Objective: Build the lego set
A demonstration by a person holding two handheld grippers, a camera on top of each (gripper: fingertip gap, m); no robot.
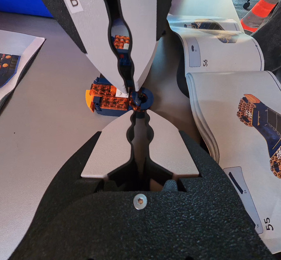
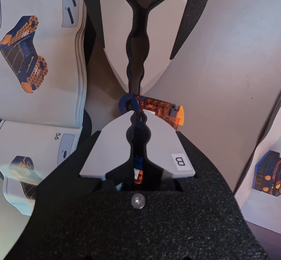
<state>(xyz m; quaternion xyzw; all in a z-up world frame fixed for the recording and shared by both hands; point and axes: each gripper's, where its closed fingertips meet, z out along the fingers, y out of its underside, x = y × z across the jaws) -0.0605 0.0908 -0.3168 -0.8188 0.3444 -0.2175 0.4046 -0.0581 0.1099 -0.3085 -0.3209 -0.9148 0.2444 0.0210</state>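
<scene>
Pinching from opposite sides, the left gripper (image 1: 139,113) and right gripper (image 2: 139,113) met tip to tip, fingers narrowed, on the dark blue ring piece (image 1: 144,99) of the orange-and-blue lego assembly (image 1: 109,100). Whether either truly gripped it I could not tell. Uneven squeeze could have popped that ring off sideways from between the fingertips.

Lego model (image 1: 109,100): far half hidden behind the right gripper (image 1: 130,90); whether its jaws touch the bricks cannot be told.
Left gripper (image 1: 139,113): tips end at the dark blue ring (image 1: 148,99); contact unclear.
Instruction booklet (image 1: 228,100): cut off at the right edge.
Printed sheet (image 1: 13,64): cropped at left.
Traffic cone (image 1: 261,8): only part shows.
</scene>
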